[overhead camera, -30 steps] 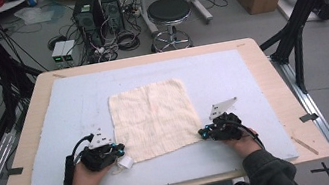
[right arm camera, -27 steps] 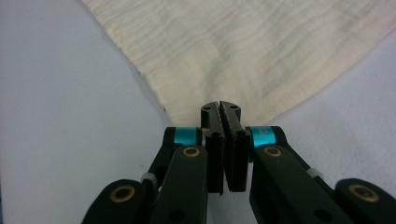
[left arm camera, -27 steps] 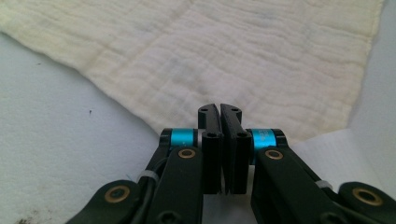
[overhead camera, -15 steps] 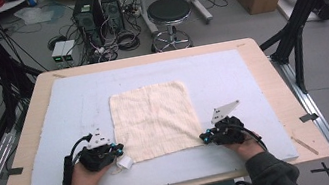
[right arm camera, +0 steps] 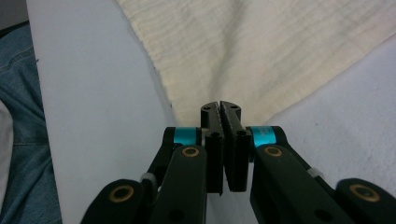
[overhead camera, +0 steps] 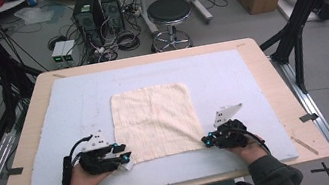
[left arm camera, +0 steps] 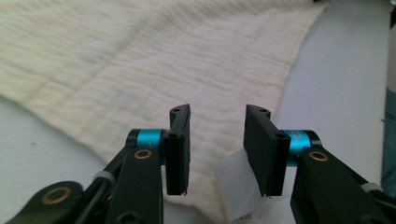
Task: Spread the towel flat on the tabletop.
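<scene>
- High view: the cream cloth (overhead camera: pixel 155 122) lies flat at the table's (overhead camera: pixel 270 69) middle; the left gripper (overhead camera: pixel 124 159) sits at its near-left corner, the right gripper (overhead camera: pixel 207 140) at its near-right corner.
- Left gripper view: jaws have just been opening, apart over the corner and a white tag (left arm camera: pixel 236 186).
- Right gripper view: jaws pinched together on the cloth corner.
</scene>
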`<action>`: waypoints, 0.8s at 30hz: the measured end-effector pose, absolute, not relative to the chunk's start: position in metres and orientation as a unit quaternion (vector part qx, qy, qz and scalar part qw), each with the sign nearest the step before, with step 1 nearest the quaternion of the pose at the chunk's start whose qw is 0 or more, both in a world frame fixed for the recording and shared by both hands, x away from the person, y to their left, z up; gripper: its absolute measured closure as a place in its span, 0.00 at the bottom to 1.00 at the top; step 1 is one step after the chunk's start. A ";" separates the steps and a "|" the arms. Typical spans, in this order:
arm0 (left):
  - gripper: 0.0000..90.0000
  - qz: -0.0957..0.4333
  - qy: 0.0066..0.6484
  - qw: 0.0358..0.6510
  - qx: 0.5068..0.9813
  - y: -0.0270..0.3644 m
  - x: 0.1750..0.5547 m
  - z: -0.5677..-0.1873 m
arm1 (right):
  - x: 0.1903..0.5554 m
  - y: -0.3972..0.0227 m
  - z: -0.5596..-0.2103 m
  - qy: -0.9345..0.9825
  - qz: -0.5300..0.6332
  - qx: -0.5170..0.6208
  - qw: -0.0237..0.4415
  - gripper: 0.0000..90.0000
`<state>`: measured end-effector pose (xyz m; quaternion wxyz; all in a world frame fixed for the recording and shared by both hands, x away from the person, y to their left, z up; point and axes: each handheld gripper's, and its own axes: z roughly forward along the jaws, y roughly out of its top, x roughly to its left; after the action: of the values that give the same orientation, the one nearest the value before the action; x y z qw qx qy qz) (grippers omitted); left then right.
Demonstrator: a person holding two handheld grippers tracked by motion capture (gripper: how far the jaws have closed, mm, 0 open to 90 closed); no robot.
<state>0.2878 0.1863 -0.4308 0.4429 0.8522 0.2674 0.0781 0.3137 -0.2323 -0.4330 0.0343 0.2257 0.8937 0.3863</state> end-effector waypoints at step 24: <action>0.98 0.081 0.243 0.402 0.879 0.191 0.280 -0.437 | 0.315 -0.225 -0.437 0.903 0.375 0.208 0.028 0.99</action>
<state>0.2800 0.1909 -0.4371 0.4024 0.8789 0.2431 0.0809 0.3152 -0.2254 -0.4371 0.0283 0.2081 0.9027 0.3754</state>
